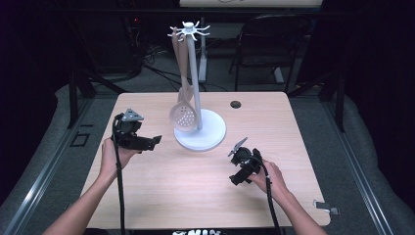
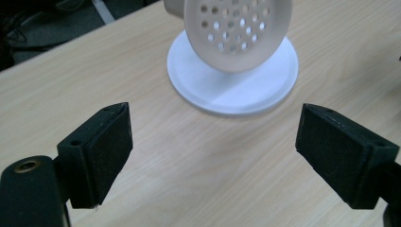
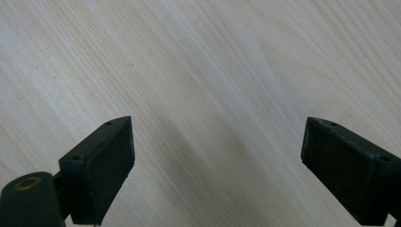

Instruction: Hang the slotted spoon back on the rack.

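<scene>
1. Skimmer (image 1: 184,115): it hangs from the hooked top of the white stand (image 1: 192,30), handle near vertical, perforated bowl lowest and close above the round base (image 1: 208,138). In the left gripper view the bowl (image 2: 236,30) faces the camera, with the base (image 2: 265,90) behind and below it.

2. Left gripper (image 1: 147,143): held just left of the stand, pointing right toward the bowl. Its jaws stand wide apart and hold nothing — bare tabletop lies between them. The bowl sits ahead of the fingers (image 2: 106,151) and slightly higher.

3. Right gripper (image 1: 238,172): lower right of the base, apart from it and aimed down at the table (image 3: 198,71). Jaws wide apart, nothing between them.

4. Governing relation: the skimmer's long axis is upright, while the left gripper approaches roughly level. The left hand is judged nearer and better aligned; a straight advance to the right would likely bring the bowl or lower handle between the jaws.

5. Clearance: open wood lies on both sides of the stand and toward the person. The pole stands just right of the handle, so room behind the skimmer is tight; a push could set it swinging. The near table edge is well away from both grippers.
</scene>
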